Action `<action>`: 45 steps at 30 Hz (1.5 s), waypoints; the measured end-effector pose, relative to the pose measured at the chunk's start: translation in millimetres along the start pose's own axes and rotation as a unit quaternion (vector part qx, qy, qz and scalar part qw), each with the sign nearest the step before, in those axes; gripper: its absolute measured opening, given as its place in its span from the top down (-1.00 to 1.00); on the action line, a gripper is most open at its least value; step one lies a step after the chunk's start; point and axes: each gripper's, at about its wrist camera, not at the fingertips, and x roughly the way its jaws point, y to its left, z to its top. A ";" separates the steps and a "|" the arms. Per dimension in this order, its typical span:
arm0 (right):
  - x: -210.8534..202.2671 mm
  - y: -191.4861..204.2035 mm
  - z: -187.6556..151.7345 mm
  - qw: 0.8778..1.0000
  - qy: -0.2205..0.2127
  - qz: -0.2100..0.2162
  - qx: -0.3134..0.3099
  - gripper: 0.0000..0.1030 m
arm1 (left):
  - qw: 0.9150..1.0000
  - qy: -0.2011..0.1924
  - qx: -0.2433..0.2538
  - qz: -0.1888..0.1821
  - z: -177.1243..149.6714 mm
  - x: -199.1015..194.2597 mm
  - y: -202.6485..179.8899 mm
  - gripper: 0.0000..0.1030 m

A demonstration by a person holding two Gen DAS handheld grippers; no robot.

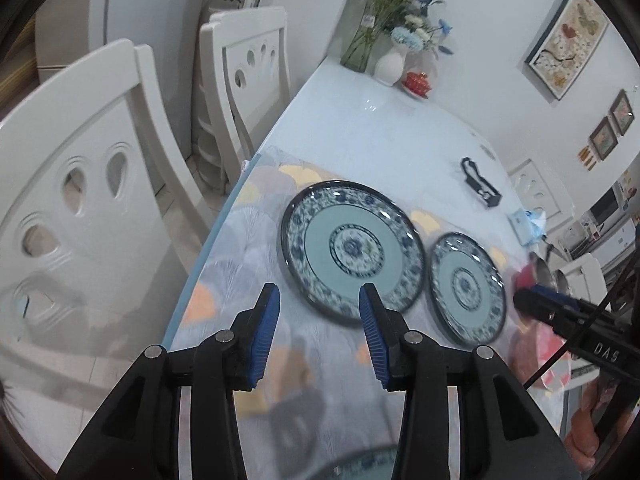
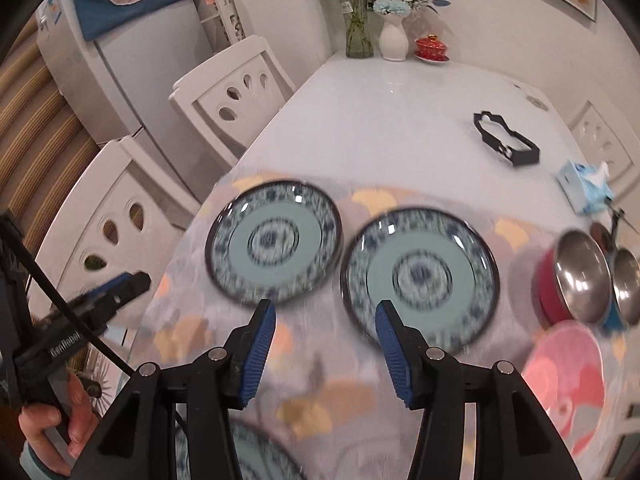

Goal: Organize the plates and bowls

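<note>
Two blue-patterned plates (image 2: 273,241) (image 2: 419,276) lie side by side on the floral tablecloth (image 2: 320,380), rims nearly touching. Left gripper (image 1: 319,294) and right gripper (image 2: 326,312) hover above, jaws spread, nothing between them. Steel bowls (image 2: 582,276) sit right of the plates, above a pink plate (image 2: 568,380).

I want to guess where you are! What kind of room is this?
Most likely a dining room in a home. A long white table has matching chairs pulled up, a fridge stands behind them, and flower vases sit at the table's far end under framed pictures.
</note>
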 end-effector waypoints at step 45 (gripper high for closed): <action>113.8 5.2 50.9 0.997 0.065 0.020 -0.023 0.41 | 0.997 0.000 -0.073 -0.033 23.4 52.4 19.1 0.62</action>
